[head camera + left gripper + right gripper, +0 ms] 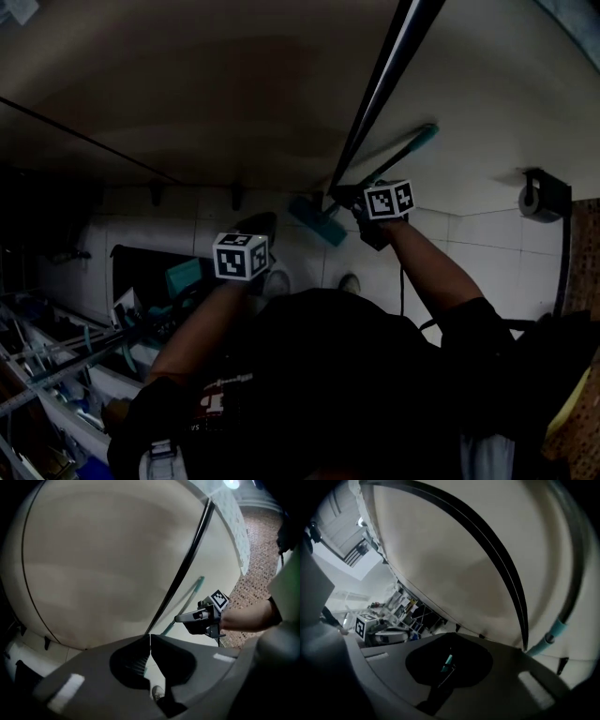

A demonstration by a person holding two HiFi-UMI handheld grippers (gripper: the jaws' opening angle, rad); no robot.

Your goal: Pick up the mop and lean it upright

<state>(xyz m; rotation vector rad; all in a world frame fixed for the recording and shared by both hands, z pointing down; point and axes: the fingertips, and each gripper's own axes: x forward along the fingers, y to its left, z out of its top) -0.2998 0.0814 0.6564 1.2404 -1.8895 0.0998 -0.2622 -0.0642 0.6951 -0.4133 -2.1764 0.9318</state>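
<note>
Your left claw (pixel 150 639) and right claw (pixel 180 618), both pressed together and empty, hover beside the mop (pixel 375 94) propped against the beige wall (pixel 187 84); brush its handle pulling away and it could topple.

Far to your right, a paper roll (pixel 531 200) sits in a black holder beside the white tiles (pixel 478 239). On your near left stands a wire rack (pixel 56 361). A beige wall (pixel 216 94) rises ahead.
</note>
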